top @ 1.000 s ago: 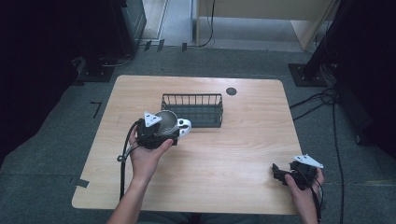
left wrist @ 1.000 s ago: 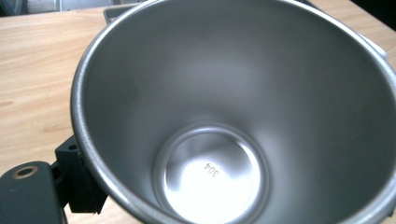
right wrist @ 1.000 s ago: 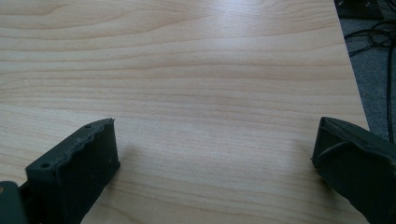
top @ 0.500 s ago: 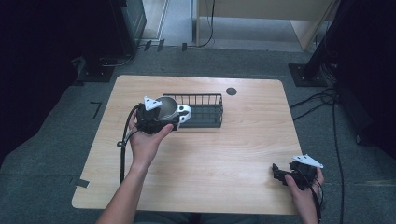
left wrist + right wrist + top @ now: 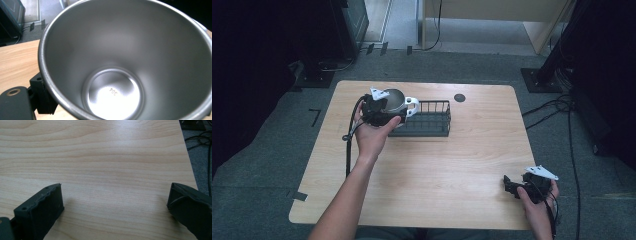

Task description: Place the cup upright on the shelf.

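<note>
— Where's the steel cup [image 5: 125, 62]?
— Clamped in my left gripper [image 5: 379, 107], held at the wire basket's [image 5: 432, 131] left end, not yet set inside.
— The right gripper [image 5: 517, 186]?
— Jaws spread, empty, low over the desk [image 5: 452, 170].

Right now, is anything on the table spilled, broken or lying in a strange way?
Nothing stands out. The metal cup held in the left hand-held gripper is empty and clean inside, with no dents. The black wire basket sits flat on the table. The right hand-held gripper rests open on bare wood.
</note>
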Tool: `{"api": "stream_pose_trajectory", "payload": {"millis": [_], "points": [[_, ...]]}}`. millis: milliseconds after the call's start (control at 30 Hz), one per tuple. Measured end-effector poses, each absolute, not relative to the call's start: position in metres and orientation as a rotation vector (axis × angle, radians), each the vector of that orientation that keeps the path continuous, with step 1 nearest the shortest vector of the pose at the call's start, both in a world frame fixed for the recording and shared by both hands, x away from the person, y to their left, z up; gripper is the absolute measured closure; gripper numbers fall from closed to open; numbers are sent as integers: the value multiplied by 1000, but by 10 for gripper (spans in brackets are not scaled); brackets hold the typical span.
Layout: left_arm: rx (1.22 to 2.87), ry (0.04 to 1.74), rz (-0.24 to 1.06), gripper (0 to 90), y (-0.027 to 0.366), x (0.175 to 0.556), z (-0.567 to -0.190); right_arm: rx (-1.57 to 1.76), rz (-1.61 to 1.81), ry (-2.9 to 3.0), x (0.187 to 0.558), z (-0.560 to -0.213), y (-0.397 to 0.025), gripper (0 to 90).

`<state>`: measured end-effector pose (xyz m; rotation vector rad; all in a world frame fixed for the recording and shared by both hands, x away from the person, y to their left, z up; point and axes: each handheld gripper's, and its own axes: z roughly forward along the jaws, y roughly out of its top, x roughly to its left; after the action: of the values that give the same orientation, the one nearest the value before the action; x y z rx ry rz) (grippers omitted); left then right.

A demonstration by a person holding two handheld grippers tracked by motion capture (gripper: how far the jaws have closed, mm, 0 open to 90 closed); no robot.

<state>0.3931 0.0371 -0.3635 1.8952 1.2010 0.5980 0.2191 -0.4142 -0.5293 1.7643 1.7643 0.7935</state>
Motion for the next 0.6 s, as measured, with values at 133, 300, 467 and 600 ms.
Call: {"api": "stream_pose_trajectory", "payload": {"millis": [133,300,467,600], "points": [[1901,1192,608,82,31,404,-366,1765,795,1764,219,-529,-414,0],[1906,1178,604,82,25,416,-370,1765,796,1763,219,-529,-414,0],[1907,1182,600,82,23,428,-374,1762,800,1768,219,-529,-414,0],[1919,1177,609,82,21,435,-379,1762,802,1768,219,-529,-415,0]]}}
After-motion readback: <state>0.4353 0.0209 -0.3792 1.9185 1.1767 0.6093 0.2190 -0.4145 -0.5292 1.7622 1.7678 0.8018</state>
